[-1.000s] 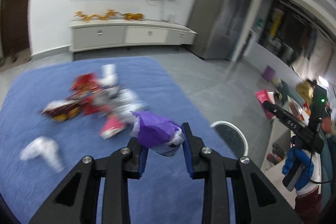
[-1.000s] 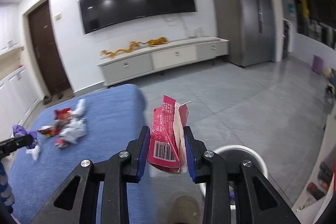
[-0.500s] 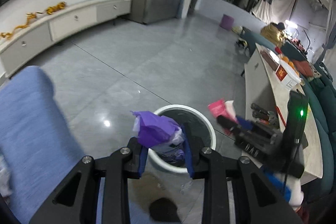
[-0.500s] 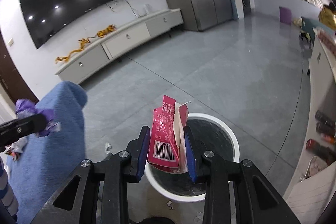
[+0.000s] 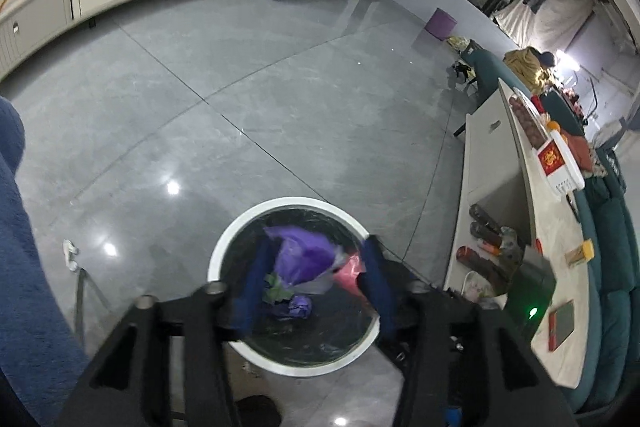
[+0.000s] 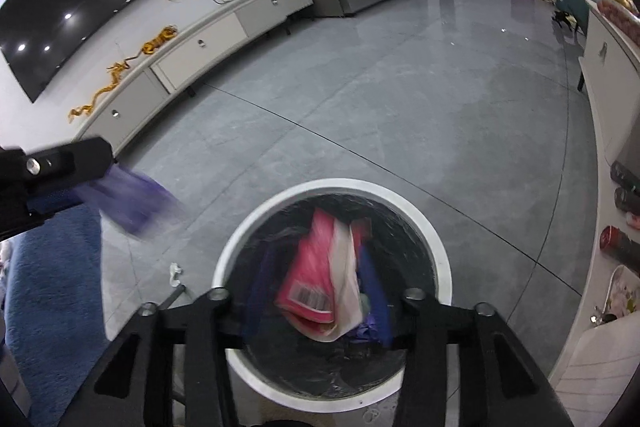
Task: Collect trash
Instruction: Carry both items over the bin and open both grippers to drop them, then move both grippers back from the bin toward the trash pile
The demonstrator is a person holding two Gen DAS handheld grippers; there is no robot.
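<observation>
You had both grippers swung from the rug to over the bin (image 6: 440,267), and both jaws had just spread wide, gripping nothing. The purple wrapper (image 5: 306,259) left the left gripper (image 5: 316,283) and the crumpled pink packet (image 6: 316,283) slid from the right gripper (image 6: 316,287), both dropping binward, blurred

**Wrappers over the bin**

The purple wrapper (image 5: 305,259) hung crumpled between the left gripper's (image 5: 314,283) spread fingers. The pink wrapper (image 6: 316,287), barcode showing, sat blurred between the right gripper's (image 6: 318,301) parted fingers. The white-rimmed bin (image 6: 438,251) lay directly beneath both.
</observation>
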